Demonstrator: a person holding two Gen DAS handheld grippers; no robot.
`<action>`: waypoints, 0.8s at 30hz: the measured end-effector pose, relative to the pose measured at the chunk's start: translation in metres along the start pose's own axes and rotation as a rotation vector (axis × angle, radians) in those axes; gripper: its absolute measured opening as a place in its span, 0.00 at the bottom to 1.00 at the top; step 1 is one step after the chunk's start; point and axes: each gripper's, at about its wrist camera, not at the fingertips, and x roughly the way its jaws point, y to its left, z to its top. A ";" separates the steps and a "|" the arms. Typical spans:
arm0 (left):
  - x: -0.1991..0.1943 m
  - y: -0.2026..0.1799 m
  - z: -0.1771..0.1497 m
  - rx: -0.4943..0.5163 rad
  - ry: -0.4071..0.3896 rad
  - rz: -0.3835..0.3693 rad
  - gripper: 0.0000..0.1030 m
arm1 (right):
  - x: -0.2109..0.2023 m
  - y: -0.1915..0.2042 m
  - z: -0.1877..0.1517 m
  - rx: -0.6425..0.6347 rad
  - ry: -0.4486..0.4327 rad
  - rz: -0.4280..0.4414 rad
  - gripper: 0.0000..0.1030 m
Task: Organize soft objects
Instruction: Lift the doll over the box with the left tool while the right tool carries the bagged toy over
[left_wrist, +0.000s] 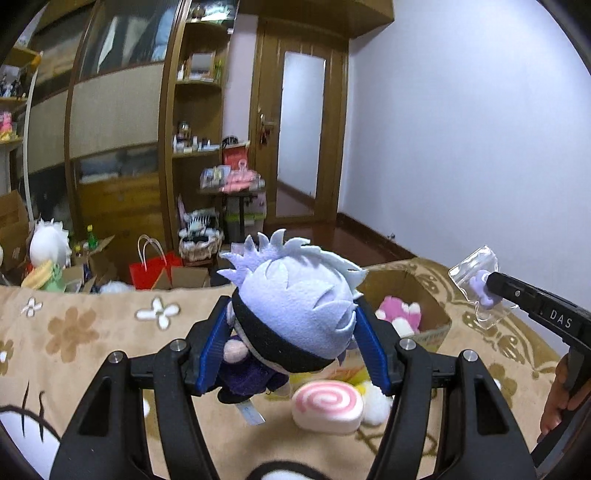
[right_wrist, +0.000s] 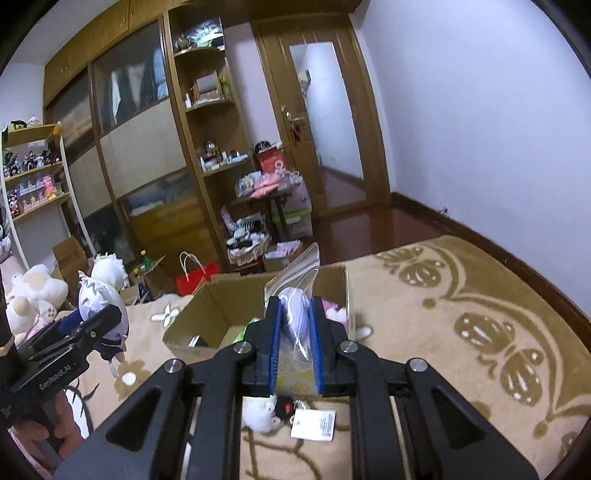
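Left claw (left_wrist: 291, 332) is clamped on a white-haired plush doll (left_wrist: 295, 314), right claw (right_wrist: 295, 332) pinching a bagged purple toy (right_wrist: 293, 314) over the cardboard box (right_wrist: 218, 310).

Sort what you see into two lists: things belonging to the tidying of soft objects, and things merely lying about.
Job in hand:
- white-haired plush doll in left tongs
- clear bagged lilac soft toy in right tongs
- brown cardboard box
- pink-swirl white cushion

Lying about:
- red paper bag
- woven basket

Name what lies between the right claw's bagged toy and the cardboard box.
Nothing solid: in the right wrist view the bagged toy hangs in the right claw directly over the open cardboard box.
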 end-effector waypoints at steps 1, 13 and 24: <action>0.002 -0.002 0.002 0.013 -0.010 0.002 0.61 | 0.000 0.000 0.002 -0.001 -0.010 -0.002 0.15; 0.029 -0.007 0.015 0.024 -0.038 -0.016 0.62 | 0.014 0.003 0.013 -0.017 -0.040 -0.013 0.15; 0.057 -0.014 0.020 0.059 -0.020 -0.031 0.62 | 0.040 0.006 0.011 -0.054 -0.010 -0.016 0.15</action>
